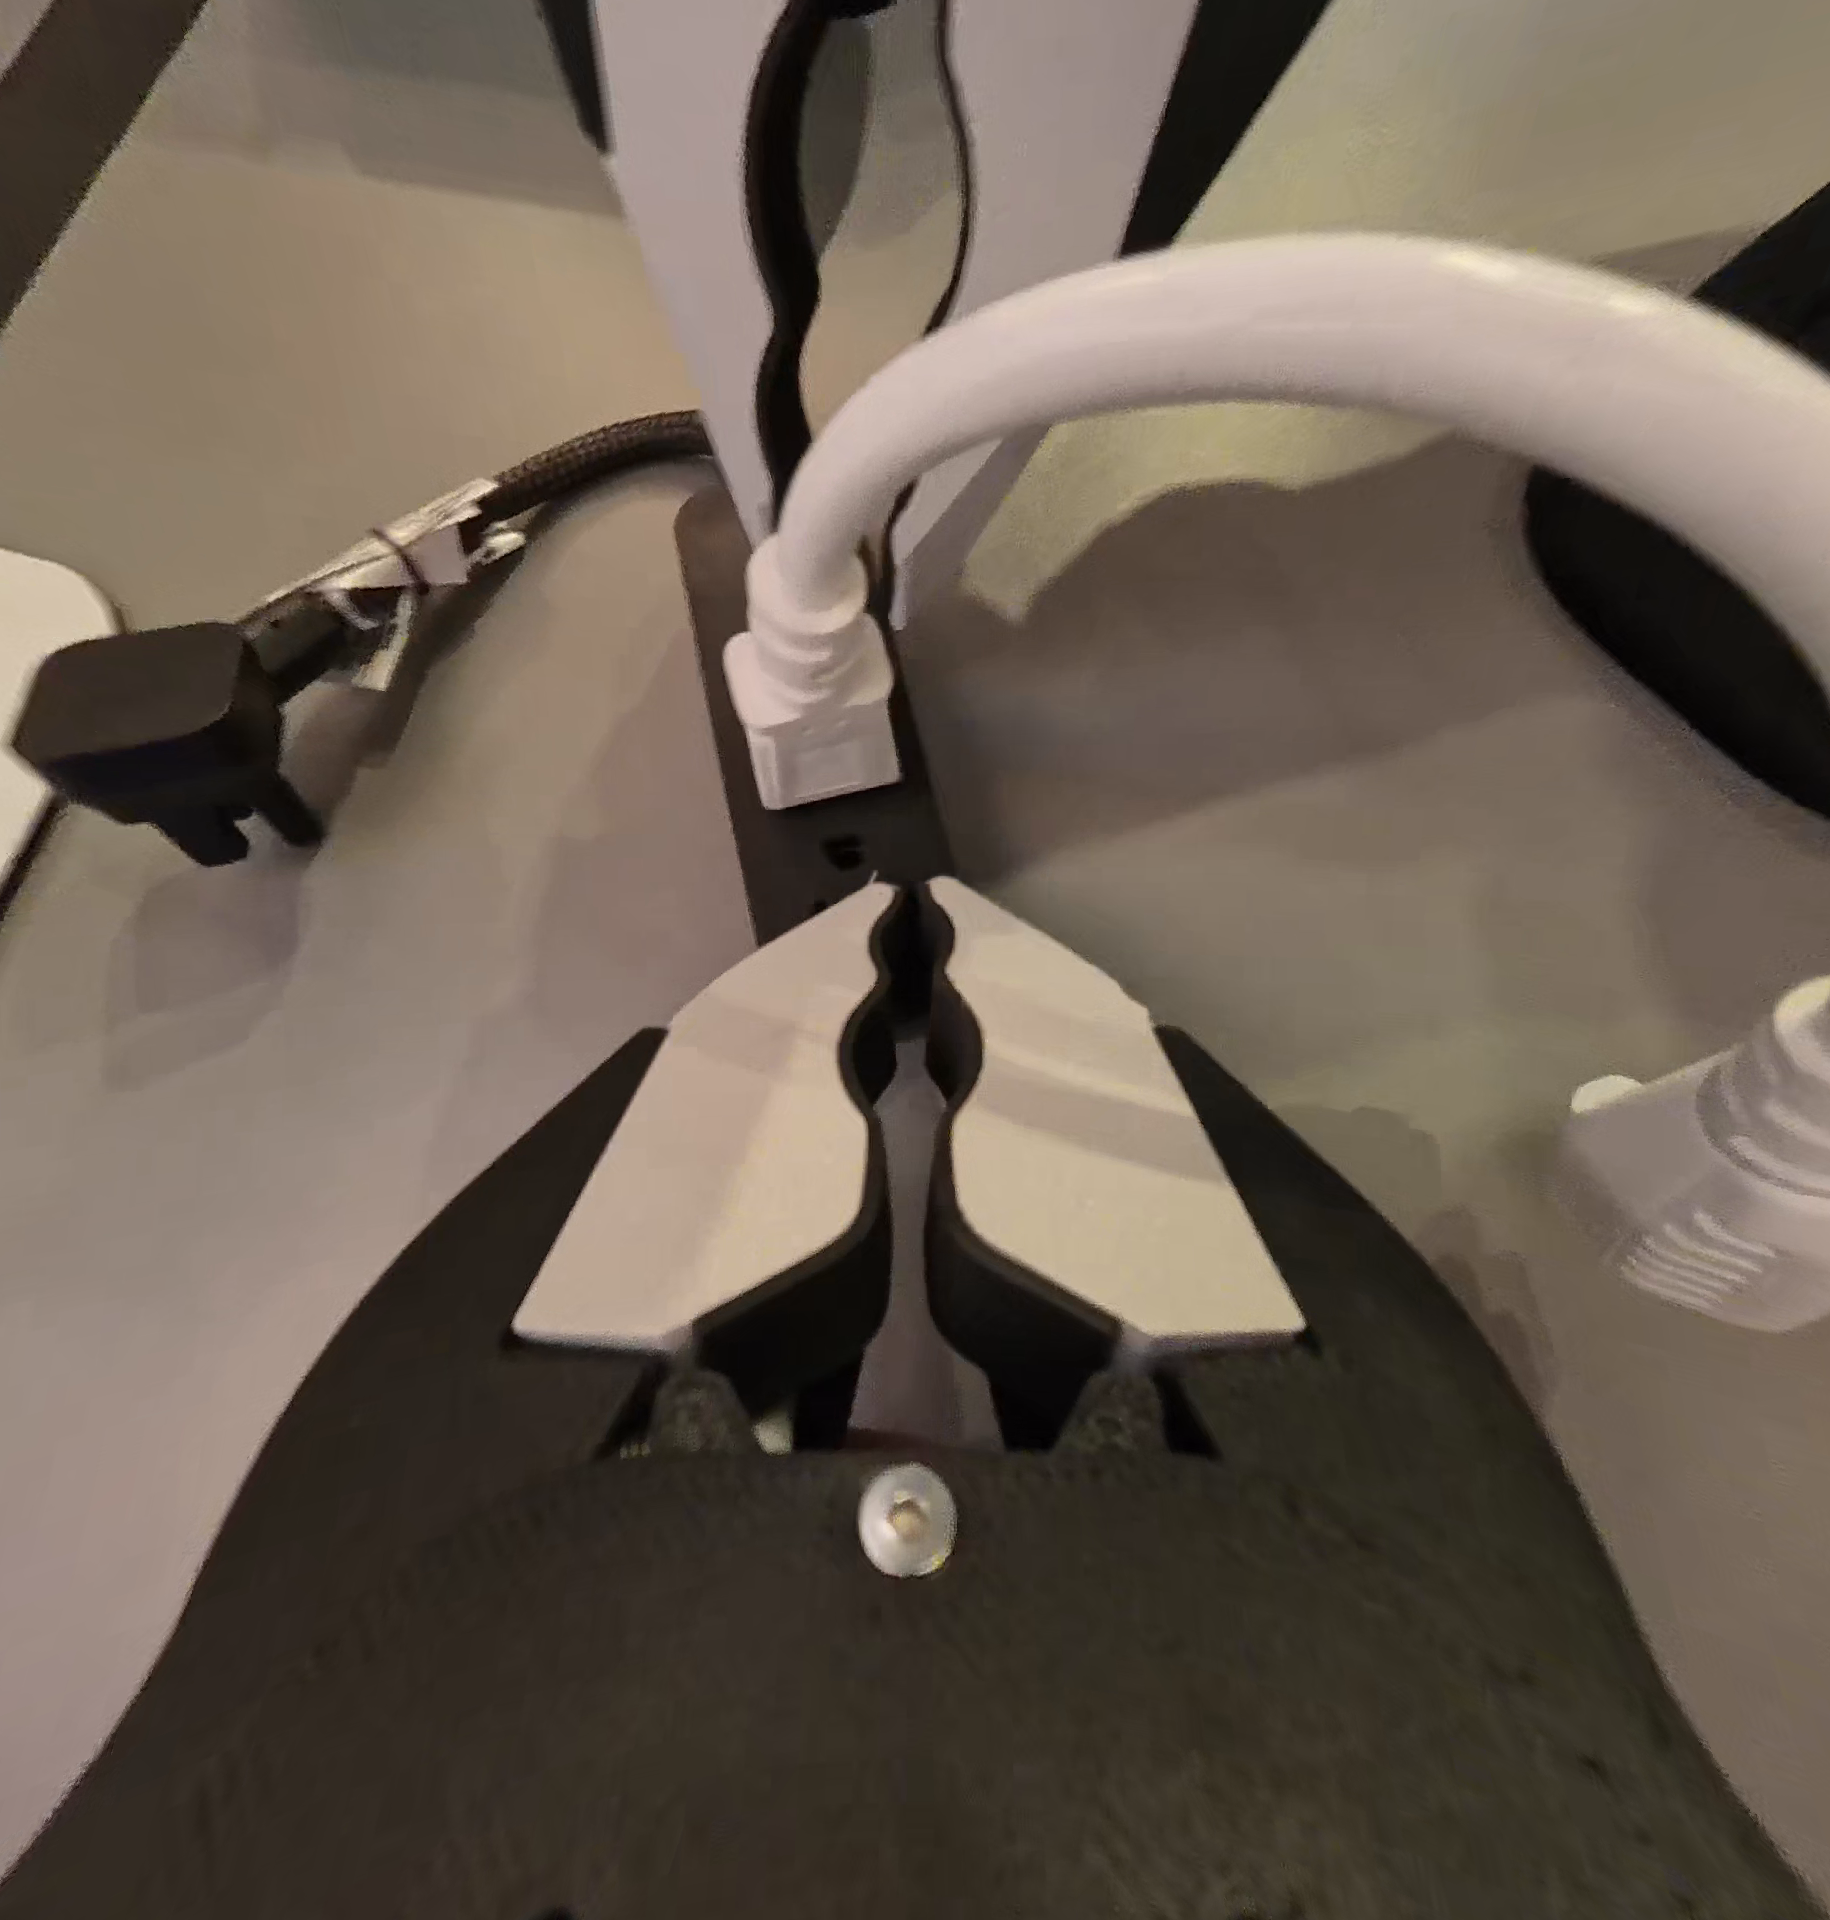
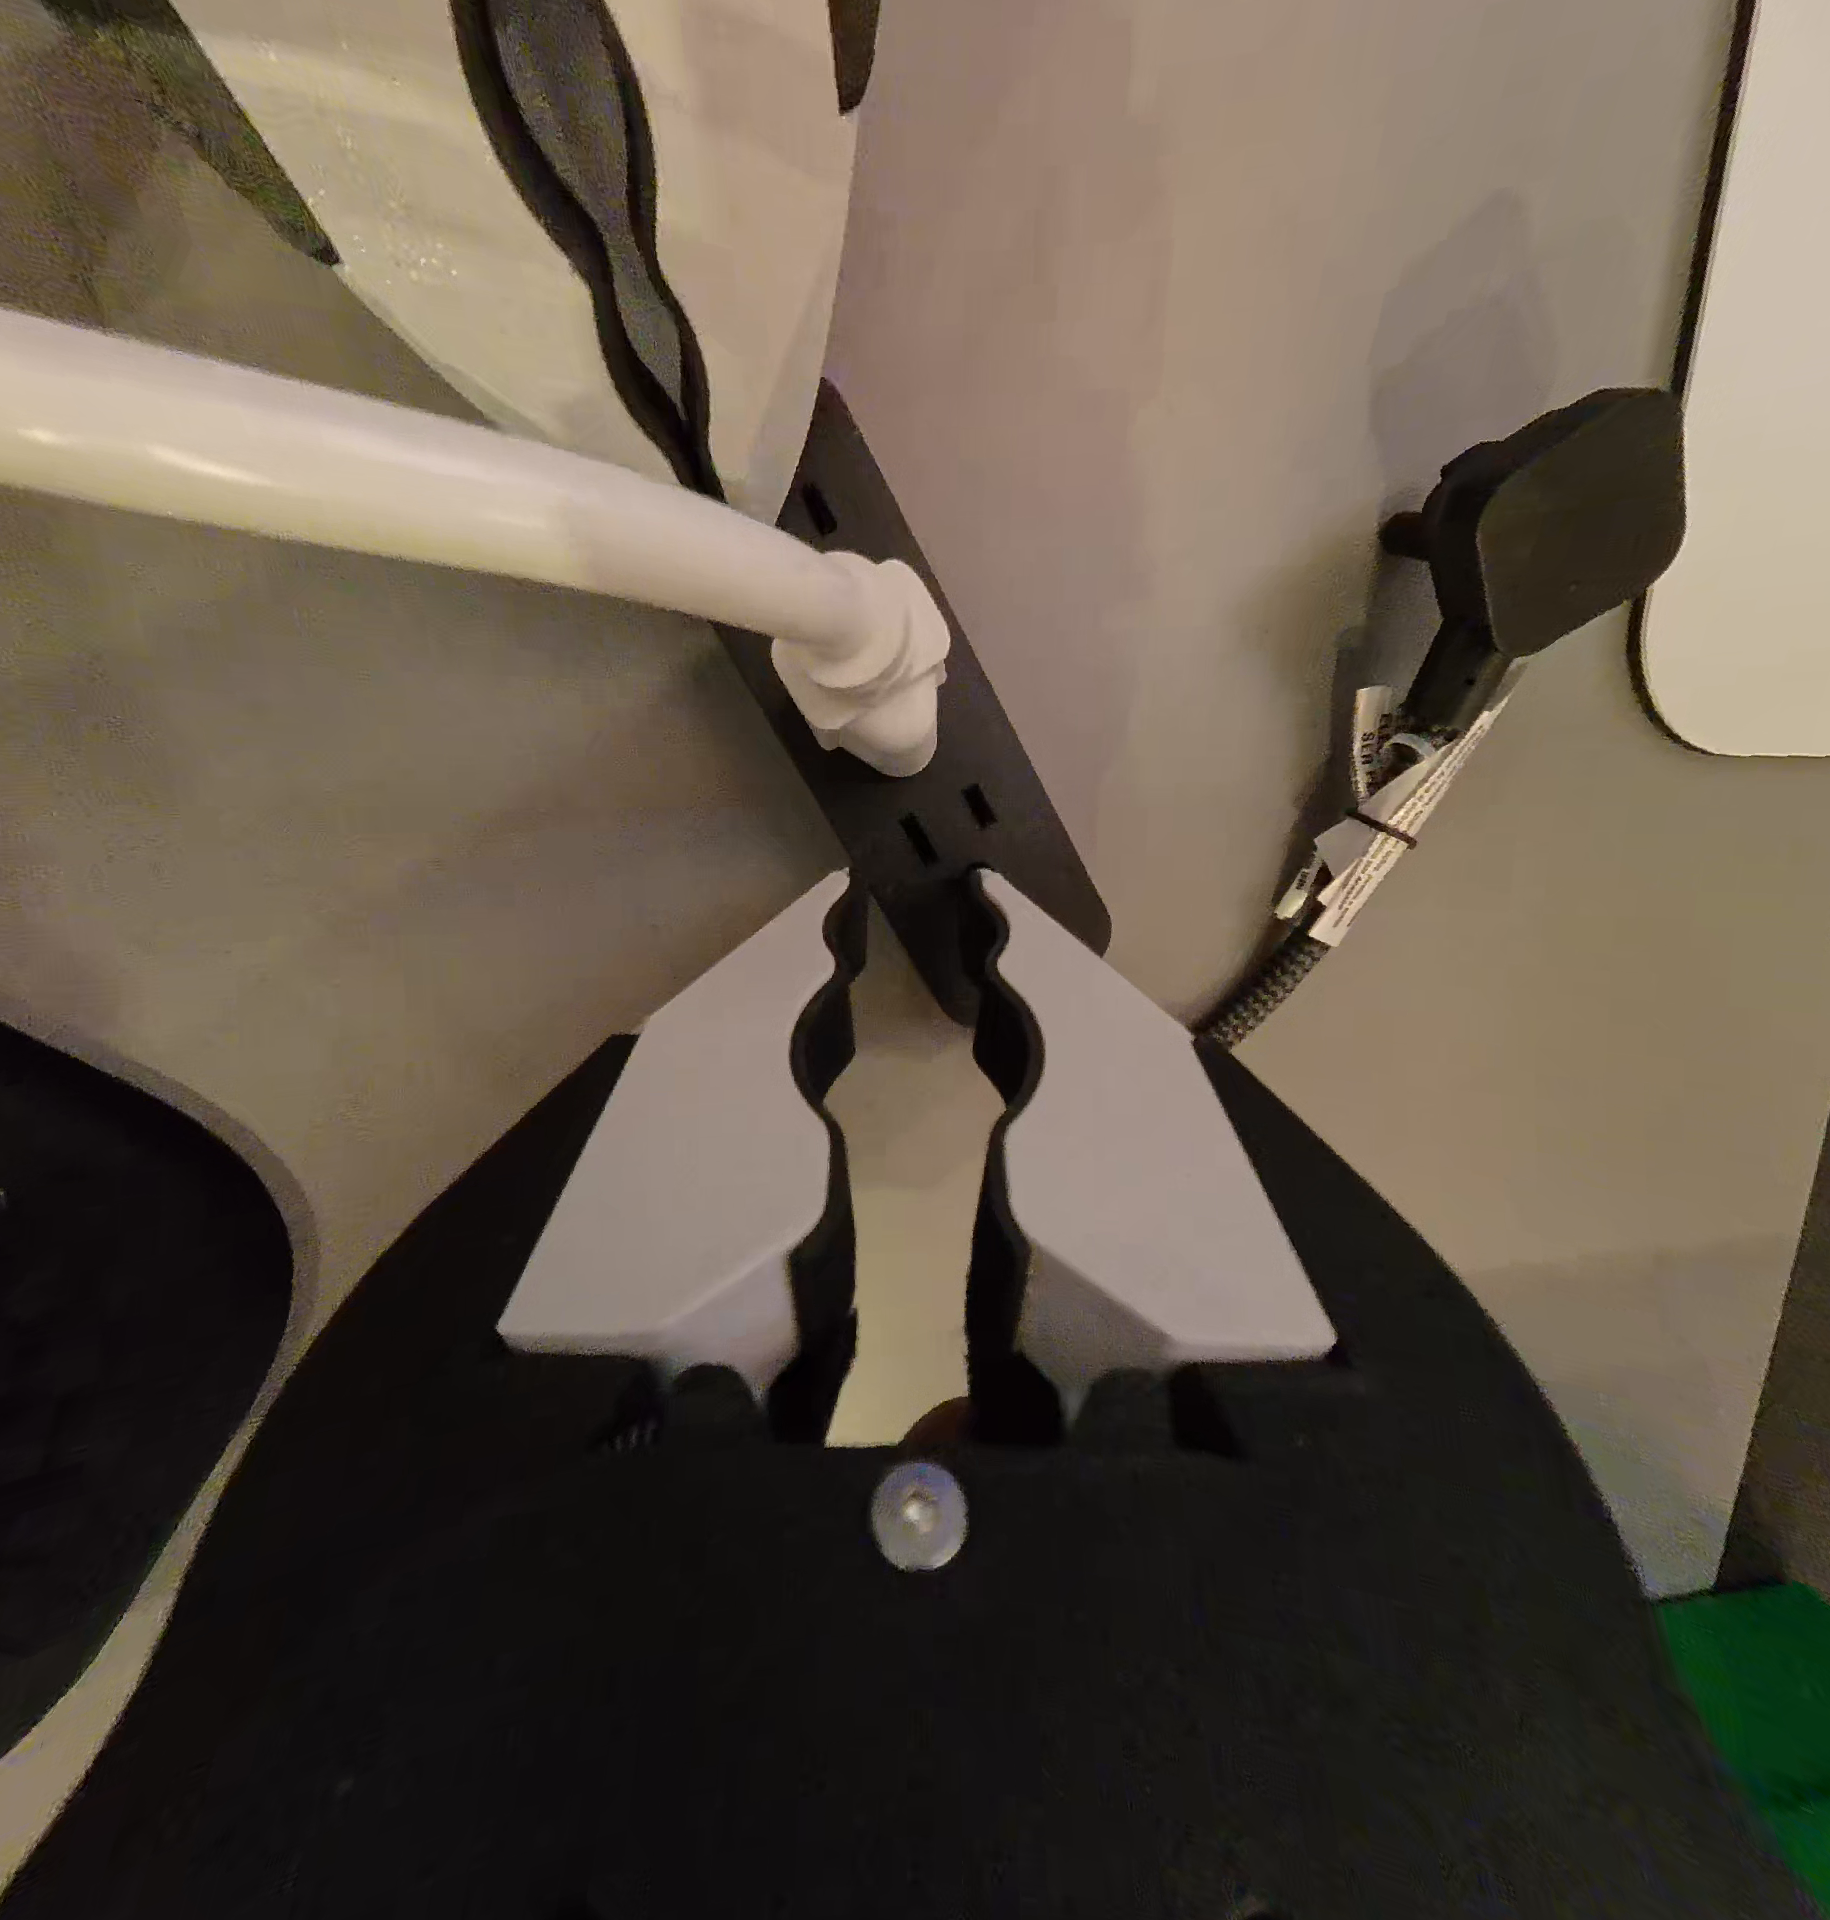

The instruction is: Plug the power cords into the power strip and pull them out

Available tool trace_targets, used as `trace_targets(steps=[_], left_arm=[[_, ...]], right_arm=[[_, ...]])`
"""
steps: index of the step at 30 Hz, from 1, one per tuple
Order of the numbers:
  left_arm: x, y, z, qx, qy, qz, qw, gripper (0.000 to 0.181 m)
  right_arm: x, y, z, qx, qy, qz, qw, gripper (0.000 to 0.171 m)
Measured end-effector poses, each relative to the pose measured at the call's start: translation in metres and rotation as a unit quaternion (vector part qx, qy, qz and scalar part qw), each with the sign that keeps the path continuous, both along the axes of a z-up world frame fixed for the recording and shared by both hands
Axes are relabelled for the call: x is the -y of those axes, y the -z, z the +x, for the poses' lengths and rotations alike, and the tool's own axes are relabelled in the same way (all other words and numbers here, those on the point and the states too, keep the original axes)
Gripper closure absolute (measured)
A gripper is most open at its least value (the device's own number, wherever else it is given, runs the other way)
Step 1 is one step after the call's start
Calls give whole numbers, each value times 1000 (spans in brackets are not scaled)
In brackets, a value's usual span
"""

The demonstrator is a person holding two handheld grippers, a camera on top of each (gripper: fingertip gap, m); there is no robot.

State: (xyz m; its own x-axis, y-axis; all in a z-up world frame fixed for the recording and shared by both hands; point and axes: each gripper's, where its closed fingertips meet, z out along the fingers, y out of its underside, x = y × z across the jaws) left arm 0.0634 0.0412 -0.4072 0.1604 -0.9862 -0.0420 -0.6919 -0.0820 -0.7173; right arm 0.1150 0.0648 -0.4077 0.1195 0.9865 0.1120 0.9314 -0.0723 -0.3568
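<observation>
A black power strip [image 1: 849, 847] lies on the grey table and also shows in the right wrist view [image 2: 1004, 831]. A white plug [image 1: 817, 717] sits in one of its sockets, and it shows in the right wrist view too [image 2: 875, 686]. Its thick white cord [image 1: 1306, 312] arcs over to a second white plug [image 1: 1721, 1174] lying loose on the table. A black plug [image 1: 142, 717] on a braided cord lies unplugged beside the strip [image 2: 1555, 520]. My left gripper [image 1: 906, 894] is shut, tips over one end of the strip. My right gripper [image 2: 916, 883] is slightly open over the opposite end.
A white rounded slab [image 1: 7, 675] lies beyond the black plug, also in the right wrist view [image 2: 1773, 520]. A black rounded object [image 1: 1669, 623] lies on the other side, also in the right wrist view [image 2: 80, 1247]. Paper tags [image 2: 1378, 831] hang on the braided cord. A green patch [image 2: 1763, 1704] shows at the table edge. There is about 6 centimeters between the tips of the two grippers.
</observation>
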Motion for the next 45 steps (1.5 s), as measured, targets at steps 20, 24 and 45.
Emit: trace_targets(steps=[20, 24, 45], left_arm=[[-1, 0, 14, 38, -74, -17, 996, 181], [2, 0, 18, 65, -107, -32, 992, 181], [-6, -6, 31, 8, 147, 52, 988, 89]], right_arm=[[1, -11, -34, -116, 207, -33, 971, 144], [1, -8, -33, -107, 181, -18, 977, 146], [43, -9, -37, -99, -133, -28, 986, 146]])
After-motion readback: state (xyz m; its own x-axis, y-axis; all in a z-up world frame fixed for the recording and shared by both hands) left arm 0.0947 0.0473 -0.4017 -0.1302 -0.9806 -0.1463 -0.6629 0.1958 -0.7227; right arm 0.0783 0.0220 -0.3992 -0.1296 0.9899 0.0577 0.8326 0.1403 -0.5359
